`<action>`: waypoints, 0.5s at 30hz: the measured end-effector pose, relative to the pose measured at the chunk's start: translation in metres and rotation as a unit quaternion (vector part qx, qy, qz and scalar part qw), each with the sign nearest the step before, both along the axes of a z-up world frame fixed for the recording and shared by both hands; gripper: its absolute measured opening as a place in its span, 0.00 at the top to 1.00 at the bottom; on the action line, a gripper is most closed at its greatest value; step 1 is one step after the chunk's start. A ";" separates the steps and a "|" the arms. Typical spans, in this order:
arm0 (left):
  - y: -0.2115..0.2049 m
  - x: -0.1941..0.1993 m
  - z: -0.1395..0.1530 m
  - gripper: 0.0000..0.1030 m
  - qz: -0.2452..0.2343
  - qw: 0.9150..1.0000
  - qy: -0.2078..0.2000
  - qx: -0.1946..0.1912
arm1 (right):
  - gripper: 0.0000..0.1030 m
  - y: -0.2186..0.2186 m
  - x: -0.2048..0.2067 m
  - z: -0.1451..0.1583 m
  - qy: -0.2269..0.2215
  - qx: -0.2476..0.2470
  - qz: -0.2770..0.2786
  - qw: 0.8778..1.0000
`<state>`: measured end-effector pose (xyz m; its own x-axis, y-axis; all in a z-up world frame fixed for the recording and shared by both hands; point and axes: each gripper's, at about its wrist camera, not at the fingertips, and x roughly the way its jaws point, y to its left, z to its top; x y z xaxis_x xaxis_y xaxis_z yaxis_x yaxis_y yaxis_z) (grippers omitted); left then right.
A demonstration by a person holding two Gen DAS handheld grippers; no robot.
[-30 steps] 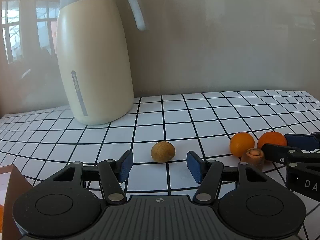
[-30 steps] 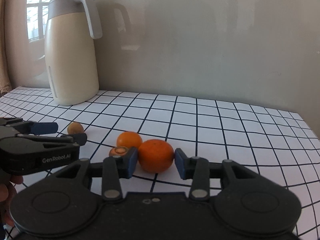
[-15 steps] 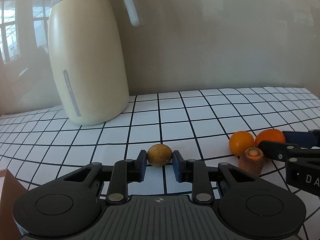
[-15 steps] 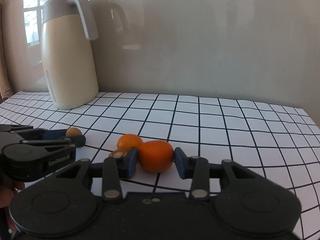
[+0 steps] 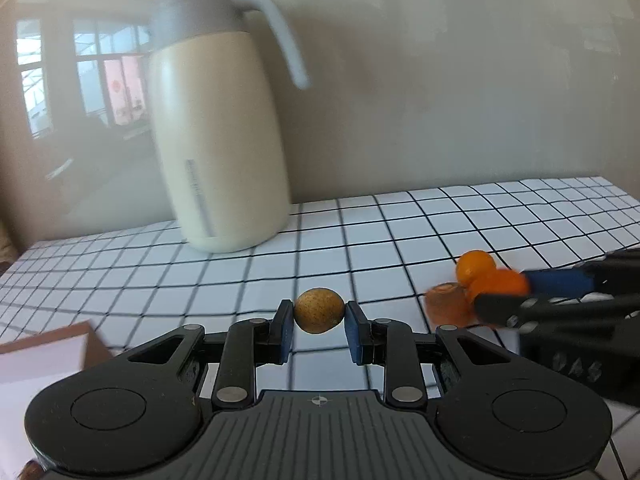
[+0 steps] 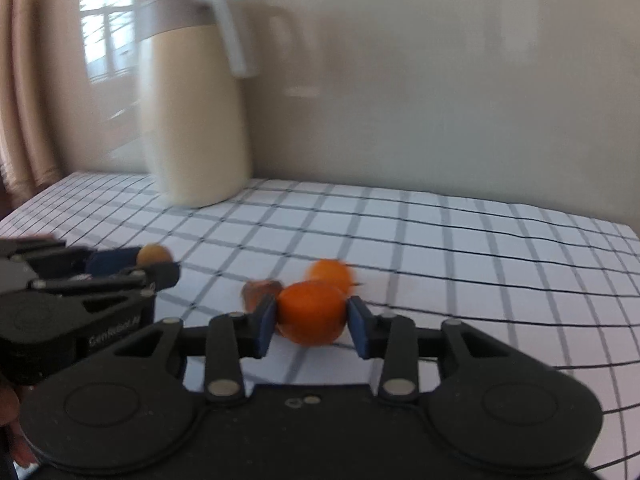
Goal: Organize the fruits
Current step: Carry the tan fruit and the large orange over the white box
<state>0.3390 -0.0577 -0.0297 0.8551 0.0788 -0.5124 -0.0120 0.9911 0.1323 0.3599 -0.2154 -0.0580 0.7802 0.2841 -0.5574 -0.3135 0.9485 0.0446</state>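
Note:
My left gripper (image 5: 319, 326) is shut on a small brown round fruit (image 5: 319, 310) and holds it above the checked tablecloth. My right gripper (image 6: 311, 323) is shut on a large orange tangerine (image 6: 311, 318), also lifted. A smaller orange (image 6: 329, 273) and a cut carrot piece (image 6: 258, 292) lie on the cloth just behind it. In the left wrist view the right gripper (image 5: 516, 294) with its tangerine (image 5: 498, 286), the small orange (image 5: 475, 265) and the carrot piece (image 5: 447, 304) are at the right. In the right wrist view the left gripper (image 6: 158, 264) is at the left.
A tall cream thermos jug (image 5: 218, 140) stands at the back left by the wall, also seen in the right wrist view (image 6: 192, 116). A brown box corner (image 5: 48, 354) sits at the near left. The white checked tablecloth (image 5: 400, 232) covers the table.
Both grippers have risen with their fruit off the cloth and the views are blurred by motion. The left closed on the brown fruit over the last second.

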 end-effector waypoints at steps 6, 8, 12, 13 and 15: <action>0.024 -0.036 0.017 0.73 0.022 1.000 -0.018 -0.006 | 0.71 0.018 -0.021 0.005 -0.003 0.005 0.042 0.999; 0.030 -0.050 0.023 0.73 0.026 0.999 -0.027 -0.006 | 0.71 0.018 -0.029 0.008 -0.006 0.004 0.041 0.999; 0.042 -0.086 0.034 0.73 0.037 0.998 -0.047 -0.003 | 0.71 0.011 -0.052 0.020 -0.015 0.007 0.034 0.999; 0.045 -0.098 0.037 0.73 0.040 0.998 -0.053 0.000 | 0.71 0.010 -0.058 0.024 -0.019 0.009 0.034 0.999; 0.051 -0.120 0.041 0.73 0.046 0.997 -0.057 0.003 | 0.71 0.009 -0.077 0.032 -0.029 0.011 0.033 0.999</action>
<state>0.2188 -0.0064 0.0114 0.8971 0.1617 -0.4111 -0.1173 0.9844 0.1311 0.2829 -0.2065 -0.0257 0.7906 0.3470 -0.5045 -0.3775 0.9249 0.0446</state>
